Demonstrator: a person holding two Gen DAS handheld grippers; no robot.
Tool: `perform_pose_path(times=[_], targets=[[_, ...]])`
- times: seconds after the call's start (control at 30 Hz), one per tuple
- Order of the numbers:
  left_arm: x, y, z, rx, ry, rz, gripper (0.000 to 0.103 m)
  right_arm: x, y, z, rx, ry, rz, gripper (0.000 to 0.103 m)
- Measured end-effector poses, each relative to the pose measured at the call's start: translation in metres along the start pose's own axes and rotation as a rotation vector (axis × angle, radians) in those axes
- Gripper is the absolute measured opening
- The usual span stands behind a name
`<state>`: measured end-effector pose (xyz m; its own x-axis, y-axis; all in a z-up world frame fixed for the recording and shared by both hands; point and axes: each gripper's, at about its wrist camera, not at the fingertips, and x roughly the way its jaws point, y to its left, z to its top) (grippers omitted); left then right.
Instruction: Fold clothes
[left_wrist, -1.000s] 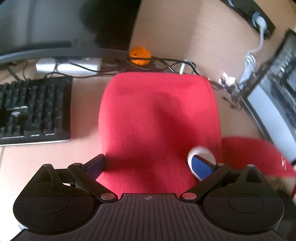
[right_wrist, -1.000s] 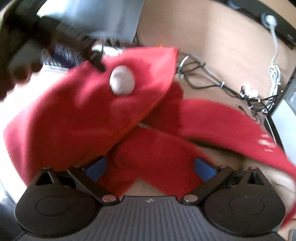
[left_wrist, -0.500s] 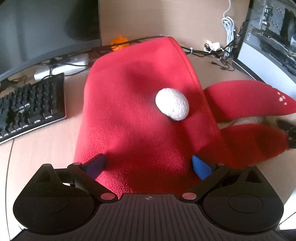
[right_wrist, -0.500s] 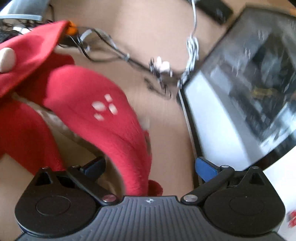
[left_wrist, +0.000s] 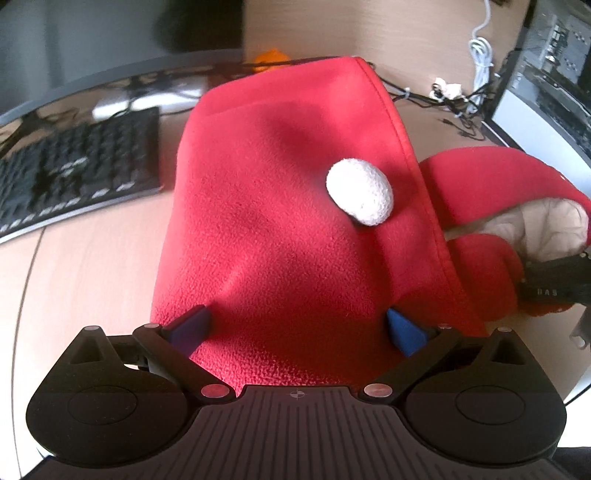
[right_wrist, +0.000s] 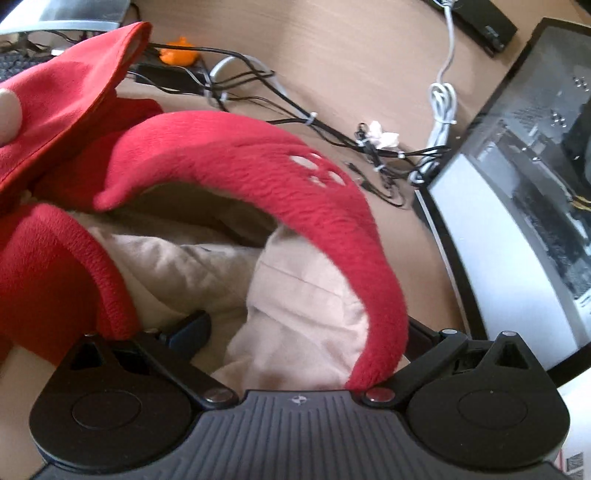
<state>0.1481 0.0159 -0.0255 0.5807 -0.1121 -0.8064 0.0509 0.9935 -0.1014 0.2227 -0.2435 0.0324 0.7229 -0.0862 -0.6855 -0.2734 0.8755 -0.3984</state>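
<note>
- The red fleece garment (left_wrist: 280, 206) lies on the wooden worktop (left_wrist: 92, 266), its folded body forming a broad panel that runs away from the left gripper (left_wrist: 295, 330).
- A white pom-pom (left_wrist: 359, 196) sits on top of the panel, near its right edge.
- The hood (right_wrist: 251, 177) lies to the right of the panel, its opening turned up so that the beige lining (right_wrist: 295, 306) shows.
- Left gripper: the blue fingers (left_wrist: 404, 332) stand wide apart, released, one at each side of the near hem of the panel. Whether they touch the fleece cannot be told.
- Right gripper (right_wrist: 299, 339): it is at the hood opening. The left finger (right_wrist: 190, 332) rests beside the lining; the right finger is hidden behind the red hood rim. The visible spread suggests a released state, with fabric lying between the fingers and not pinched.
- In the left wrist view, the dark body of the right gripper (left_wrist: 554, 284) appears at the hood's lower edge.
- A black keyboard (left_wrist: 70, 166) lies on the worktop left of the garment.
- A tangle of cables (right_wrist: 258, 92) and a small orange object (right_wrist: 179, 53) lie behind the garment.
- A monitor (right_wrist: 517, 206) stands to the right.
</note>
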Motion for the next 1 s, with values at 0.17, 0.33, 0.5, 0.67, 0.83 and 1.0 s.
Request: perform_pose_path(times=[0.17,0.33,0.5,0.67,0.83,1.0], targets=[[-0.016,0.007,-0.009,0.001,-0.001,0.005,0.102,-0.031,-0.033,-0.006,0.118,-0.060,0.027,0.103],[-0.032,-0.006,0.004,0.073,-0.116,-0.096,0.102,-0.049,-0.058,-0.021,0.195,-0.035,-0.038,0.103],[-0.038,-0.034,0.017,0.255,-0.212,-0.230,0.102,-0.075,-0.084,-0.001,0.238,-0.114,-0.195,0.102],[-0.033,-0.056,0.029,0.345,-0.244,-0.292,0.102,-0.133,-0.085,0.047,0.161,-0.410,-0.269,0.103],[-0.036,-0.073,0.029,0.405,-0.283,-0.353,0.102,-0.092,-0.080,0.038,0.127,-0.216,-0.282,0.103],[-0.043,-0.096,0.022,0.521,-0.330,-0.421,0.102,-0.076,-0.087,0.014,0.170,-0.102,-0.233,0.103]])
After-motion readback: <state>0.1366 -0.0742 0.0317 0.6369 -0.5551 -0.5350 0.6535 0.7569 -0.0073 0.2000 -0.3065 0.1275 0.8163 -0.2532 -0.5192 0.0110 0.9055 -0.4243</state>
